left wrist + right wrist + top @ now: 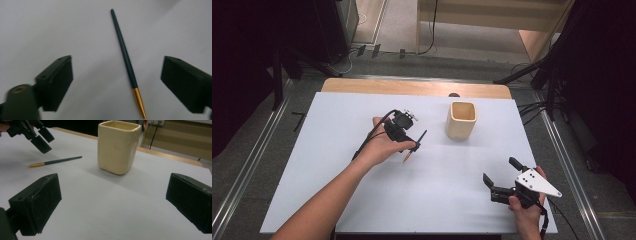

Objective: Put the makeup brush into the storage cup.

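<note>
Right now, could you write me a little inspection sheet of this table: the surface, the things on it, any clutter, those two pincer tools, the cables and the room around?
Surface: white sheet covering a wooden table; clean.
Things: dark pen with gold tip lying flat; cream square cup upright, interior hidden.
Clutter: nothing seen.
Grippers: left gripper open, poised over the pen, not touching it; right gripper open, empty, near the table's front right.
Cables: one trails from each gripper; more lie on the floor beyond the table.
Surroundings: grey floor, metal rails either side, dark stands, wooden furniture behind.
</note>
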